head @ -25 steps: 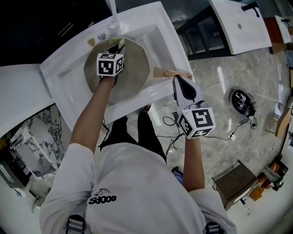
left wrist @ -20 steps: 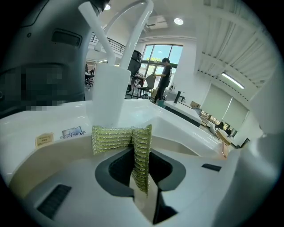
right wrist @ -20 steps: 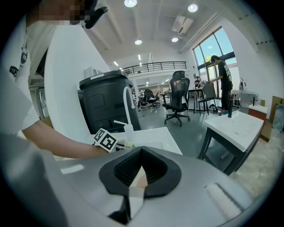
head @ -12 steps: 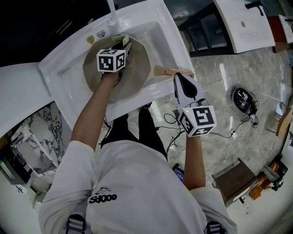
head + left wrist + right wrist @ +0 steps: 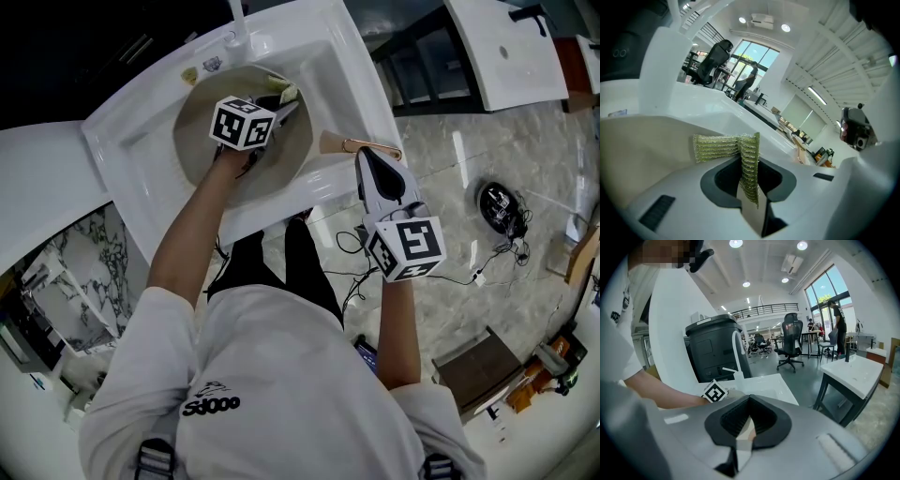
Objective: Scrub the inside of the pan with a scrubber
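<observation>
Now, ribbed mesh scrubber (image 5: 717, 147), round beige pan (image 5: 199, 136)

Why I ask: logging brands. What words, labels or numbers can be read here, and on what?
"Sdooo" (stylised, my best reading): dark logo on the back of the white shirt.
Sticker on the sink rim: too small to read.
Nothing else legible.

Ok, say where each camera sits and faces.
Head view: on the person's head, looking down at sink and pan; both arms, torso show.
Left gripper view: on the left tongs, facing across the pan; tongs shut on the scrubber.
Right gripper view: on the right tongs, facing the sink; tongs clamp the pan handle, left forearm shows.
Head and left views share the scrubber.
</observation>
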Demonstrator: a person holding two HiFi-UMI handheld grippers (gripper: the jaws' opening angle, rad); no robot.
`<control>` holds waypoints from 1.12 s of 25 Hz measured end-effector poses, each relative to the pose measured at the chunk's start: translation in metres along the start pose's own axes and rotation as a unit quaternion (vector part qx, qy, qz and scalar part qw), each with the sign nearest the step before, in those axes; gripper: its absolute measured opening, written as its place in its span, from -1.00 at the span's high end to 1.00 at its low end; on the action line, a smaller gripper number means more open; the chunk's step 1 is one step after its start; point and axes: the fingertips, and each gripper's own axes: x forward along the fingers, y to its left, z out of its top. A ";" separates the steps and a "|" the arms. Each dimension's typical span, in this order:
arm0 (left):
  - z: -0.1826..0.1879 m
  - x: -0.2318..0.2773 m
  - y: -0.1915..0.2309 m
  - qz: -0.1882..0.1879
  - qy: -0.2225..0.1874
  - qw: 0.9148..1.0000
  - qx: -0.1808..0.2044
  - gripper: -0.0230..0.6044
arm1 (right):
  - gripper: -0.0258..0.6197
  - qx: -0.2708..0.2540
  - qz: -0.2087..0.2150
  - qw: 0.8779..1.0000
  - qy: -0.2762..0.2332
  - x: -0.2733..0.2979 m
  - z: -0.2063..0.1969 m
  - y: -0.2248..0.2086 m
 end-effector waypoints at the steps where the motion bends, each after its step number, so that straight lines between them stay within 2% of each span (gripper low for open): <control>1: -0.002 0.002 -0.006 -0.012 0.006 1.000 0.005 0.69 | 0.89 0.002 -0.002 1.000 0.001 -0.001 -0.001 -0.001; 6: -0.016 0.001 -0.030 -0.068 0.048 0.996 0.033 0.71 | 0.89 0.005 -0.007 1.000 0.000 -0.006 -0.004 -0.002; 12: -0.043 -0.004 -0.062 -0.141 0.114 0.982 0.057 0.72 | 0.89 0.002 -0.005 1.000 -0.006 -0.010 -0.002 0.006; 17: -0.062 -0.012 -0.084 -0.187 0.157 0.966 0.081 0.71 | 0.89 0.008 -0.004 1.000 -0.006 -0.014 -0.005 0.011; 22: -0.078 -0.026 -0.095 -0.229 0.197 0.951 0.066 0.71 | 0.89 0.001 0.003 1.000 -0.009 -0.017 -0.007 0.019; 25: -0.092 -0.038 -0.101 -0.256 0.230 0.938 0.048 0.71 | 0.89 0.001 0.004 1.000 -0.007 -0.018 -0.009 0.023; 28: -0.107 -0.052 -0.108 -0.278 0.271 0.920 0.043 0.71 | 0.89 -0.001 0.007 1.000 -0.006 -0.020 -0.011 0.027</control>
